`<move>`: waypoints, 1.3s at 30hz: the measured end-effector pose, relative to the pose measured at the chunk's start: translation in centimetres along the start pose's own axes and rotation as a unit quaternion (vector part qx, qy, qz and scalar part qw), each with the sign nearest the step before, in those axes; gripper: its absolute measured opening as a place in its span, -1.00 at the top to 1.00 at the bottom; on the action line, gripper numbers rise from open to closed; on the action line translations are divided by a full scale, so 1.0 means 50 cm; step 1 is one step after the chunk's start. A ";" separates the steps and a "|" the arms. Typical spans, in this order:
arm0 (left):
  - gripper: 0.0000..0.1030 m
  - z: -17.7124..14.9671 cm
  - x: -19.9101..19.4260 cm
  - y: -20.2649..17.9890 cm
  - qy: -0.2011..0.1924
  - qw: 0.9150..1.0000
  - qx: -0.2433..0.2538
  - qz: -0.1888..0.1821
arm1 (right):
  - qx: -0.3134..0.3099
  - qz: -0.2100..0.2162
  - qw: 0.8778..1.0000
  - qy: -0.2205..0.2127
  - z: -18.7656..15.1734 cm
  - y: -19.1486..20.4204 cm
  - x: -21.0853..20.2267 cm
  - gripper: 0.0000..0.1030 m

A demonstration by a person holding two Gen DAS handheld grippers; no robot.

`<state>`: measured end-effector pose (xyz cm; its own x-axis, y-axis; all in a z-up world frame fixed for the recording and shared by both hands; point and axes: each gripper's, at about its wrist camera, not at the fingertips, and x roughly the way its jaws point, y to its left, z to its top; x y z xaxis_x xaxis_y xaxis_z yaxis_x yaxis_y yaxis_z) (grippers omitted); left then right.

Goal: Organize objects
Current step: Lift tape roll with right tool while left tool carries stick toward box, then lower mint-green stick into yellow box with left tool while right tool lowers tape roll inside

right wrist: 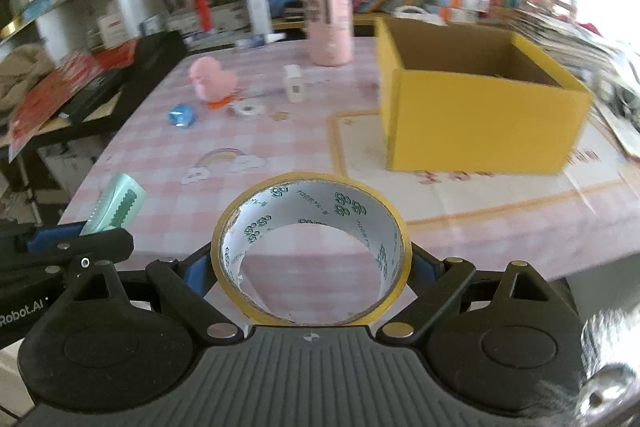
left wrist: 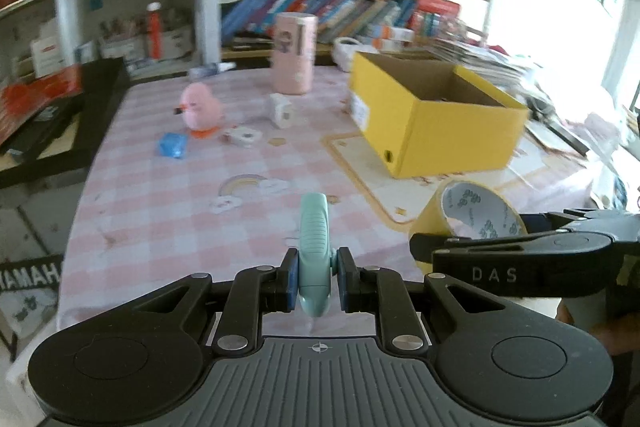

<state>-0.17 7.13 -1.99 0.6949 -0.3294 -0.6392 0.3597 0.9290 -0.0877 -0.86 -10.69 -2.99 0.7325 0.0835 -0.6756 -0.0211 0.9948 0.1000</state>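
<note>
We have both hands loaded above the near edge of the worktop (left wrist: 168, 211). Our left gripper (left wrist: 316, 281) is closed narrow on a mint-green clip (left wrist: 315, 231), pinched flat across its sides near the tail end, so the ribbed top points away from us. Our right gripper (right wrist: 311, 269) grips a roll of yellow tape (right wrist: 312, 247) across its outer rim, standing on edge with the hollow core facing the camera.

The clip looks like light, rigid plastic; its smooth sides could slip, so the grip near the middle seems wise. The tape roll is stiff but round, and it may pivot between the pads if tilted; squeezing across the full diameter suits it best.

The open yellow box (right wrist: 476, 107) stands far right on the worktop, probably the destination. A pink duck toy (left wrist: 200, 107), a blue packet (left wrist: 173, 145) and a pink canister (left wrist: 294, 53) remain far left of it.
</note>
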 end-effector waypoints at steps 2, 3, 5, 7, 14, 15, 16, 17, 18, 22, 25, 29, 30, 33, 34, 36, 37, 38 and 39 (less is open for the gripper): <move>0.66 0.001 0.003 -0.013 0.001 1.000 0.011 -0.012 | 0.017 -0.015 1.000 -0.001 -0.009 -0.018 -0.011 -0.76; 0.66 0.001 0.006 -0.020 0.002 1.000 0.016 -0.018 | 0.024 -0.021 0.999 0.000 -0.012 -0.026 -0.015 -0.76; 0.66 0.002 0.011 -0.032 0.003 0.999 0.025 -0.029 | 0.037 -0.032 0.999 0.000 -0.018 -0.041 -0.022 -0.76; 0.66 0.004 0.015 -0.042 0.003 0.999 0.031 -0.037 | 0.046 -0.043 0.998 -0.002 -0.024 -0.054 -0.029 -0.76; 0.66 0.015 0.030 -0.072 -0.002 0.997 0.050 -0.063 | 0.065 -0.072 0.995 -0.012 -0.032 -0.090 -0.052 -0.76; 0.66 0.017 0.031 -0.076 -0.003 0.997 0.051 -0.065 | 0.069 -0.076 0.995 -0.013 -0.033 -0.096 -0.054 -0.76; 0.66 0.019 0.034 -0.079 -0.003 0.996 0.052 -0.068 | 0.071 -0.080 0.994 -0.013 -0.032 -0.101 -0.056 -0.76; 0.66 0.020 0.036 -0.082 -0.003 0.996 0.054 -0.070 | 0.073 -0.083 0.994 -0.013 -0.031 -0.107 -0.057 -0.76; 0.66 0.023 0.038 -0.086 -0.004 0.996 0.055 -0.072 | 0.075 -0.086 0.993 -0.014 -0.030 -0.112 -0.058 -0.76; 0.66 0.033 0.051 -0.100 -0.004 0.995 0.064 -0.081 | 0.081 -0.096 0.992 -0.016 -0.026 -0.130 -0.061 -0.76; 0.66 0.042 0.062 -0.110 -0.004 0.994 0.069 -0.086 | 0.085 -0.100 0.991 -0.018 -0.020 -0.143 -0.061 -0.76; 0.66 0.053 0.082 -0.120 0.000 0.993 0.074 -0.092 | 0.089 -0.106 0.990 -0.018 -0.011 -0.160 -0.054 -0.76; 0.66 0.057 0.087 -0.122 0.000 0.993 0.075 -0.093 | 0.090 -0.108 0.990 -0.017 -0.008 -0.164 -0.051 -0.76; 0.66 0.068 0.103 -0.129 0.002 0.993 0.077 -0.095 | 0.093 -0.110 0.989 -0.015 0.000 -0.177 -0.042 -0.76; 0.66 0.072 0.108 -0.131 0.002 0.992 0.078 -0.094 | 0.094 -0.110 0.989 -0.014 0.003 -0.182 -0.038 -0.76; 0.66 0.080 0.117 -0.135 0.000 0.992 0.079 -0.093 | 0.094 -0.111 0.989 -0.012 0.011 -0.188 -0.030 -0.76; 0.66 0.085 0.123 -0.137 -0.001 0.993 0.080 -0.092 | 0.094 -0.111 0.989 -0.012 0.016 -0.192 -0.027 -0.76; 0.66 0.092 0.129 -0.140 -0.002 0.993 0.080 -0.092 | 0.093 -0.111 0.989 -0.012 0.021 -0.197 -0.022 -0.76; 0.66 0.097 0.134 -0.143 -0.003 0.993 0.081 -0.091 | 0.092 -0.111 0.989 -0.012 0.028 -0.202 -0.019 -0.76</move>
<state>4.93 -2.55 -1.95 0.6128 -0.4913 -0.6190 0.5746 0.8147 -0.0777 -0.39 -20.87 -2.37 0.7210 -0.1399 -0.6786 0.2649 0.9607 0.0834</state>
